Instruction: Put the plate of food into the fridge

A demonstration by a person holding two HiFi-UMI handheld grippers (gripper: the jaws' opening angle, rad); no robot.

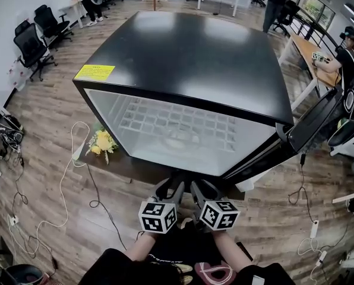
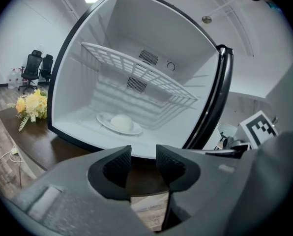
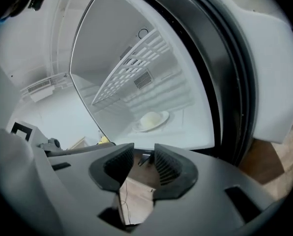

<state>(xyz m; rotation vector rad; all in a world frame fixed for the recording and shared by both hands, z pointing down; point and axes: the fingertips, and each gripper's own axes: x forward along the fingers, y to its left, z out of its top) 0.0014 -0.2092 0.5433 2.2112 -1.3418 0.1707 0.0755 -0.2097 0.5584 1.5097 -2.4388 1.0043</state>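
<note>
Since the plate [image 2: 118, 125] with its pale mound of food [image 2: 121, 122] already sits on the floor of the fridge [image 1: 195, 58], beneath the wire shelf [image 2: 136, 73], the task's thing lies ahead of and well beyond both sets of fingers, deep in the white cavity and touching neither gripper. The left gripper [image 2: 143, 161] has its jaws standing apart with nothing between the ribbed pads, only the dark table edge and floor showing through the gap; the plate sits just left of that gap's line and further in. The right gripper [image 3: 144, 161] is likewise parted and empty, with the plate almost straight ahead of its fingers, above the gap in its own view. In the head view the two grippers hang side by side just outside the fridge's open front, close to its lower edge. The plate is round, so it offers no long axis to line up with; what seems to matter now is the door [image 1: 319, 120], which stands swung open off to the right of the right gripper's fingers, its dark seal filling the right side of the right gripper view. Judging from this, the placing looks done and shutting the door is likely what remains. The right hand is the nearer one to that door, with the left hand on the far side of it, towards the flowers [image 2: 32, 103].
</note>
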